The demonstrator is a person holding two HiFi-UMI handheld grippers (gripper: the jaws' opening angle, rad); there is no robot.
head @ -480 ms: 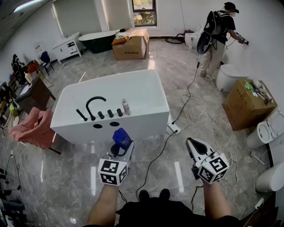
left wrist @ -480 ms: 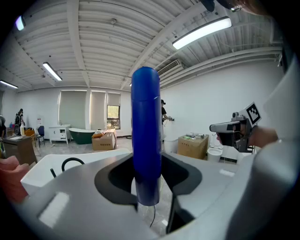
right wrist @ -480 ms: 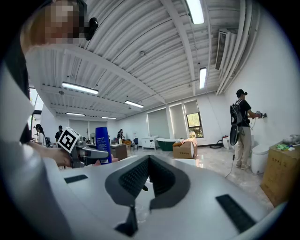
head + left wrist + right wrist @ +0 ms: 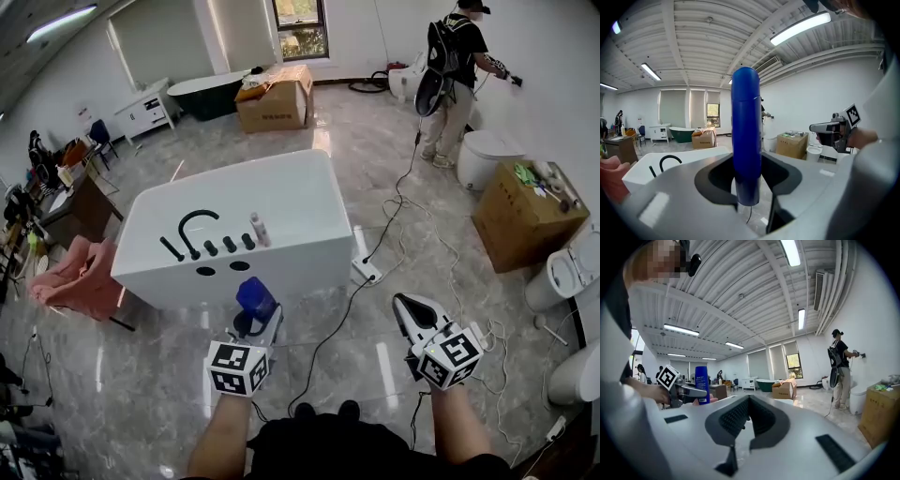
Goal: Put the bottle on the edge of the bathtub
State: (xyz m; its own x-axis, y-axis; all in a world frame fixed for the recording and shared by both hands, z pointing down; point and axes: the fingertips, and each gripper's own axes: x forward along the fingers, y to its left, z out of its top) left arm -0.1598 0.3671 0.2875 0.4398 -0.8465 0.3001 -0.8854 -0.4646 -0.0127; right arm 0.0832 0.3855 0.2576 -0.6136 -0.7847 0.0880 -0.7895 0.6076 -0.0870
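Left gripper (image 4: pixel 255 324) clamps blue bottle (image 4: pixel 255 296) upright; right gripper (image 4: pixel 411 313) closed, empty. We judge 1 risk: tall bottle toppling at bathtub's (image 4: pixel 292 246) near edge (faucet (image 4: pixel 195 223) crowds it).

The bottle (image 4: pixel 255 296) in the left tongs (image 4: pixel 261 319) is bright blue. The left tongs and the right tongs (image 4: pixel 410 314) are white and grey, and the cube (image 4: pixel 236 367) on each has black and white squares. Ahead of the left tongs, the bathtub (image 4: pixel 300 187) is white and its tap (image 4: pixel 195 225) is black. Left of them, a cloth (image 4: pixel 75 274) is pink. Past the right tongs, a box (image 4: pixel 516 220) is brown. The floor (image 4: pixel 412 234) is shiny grey.
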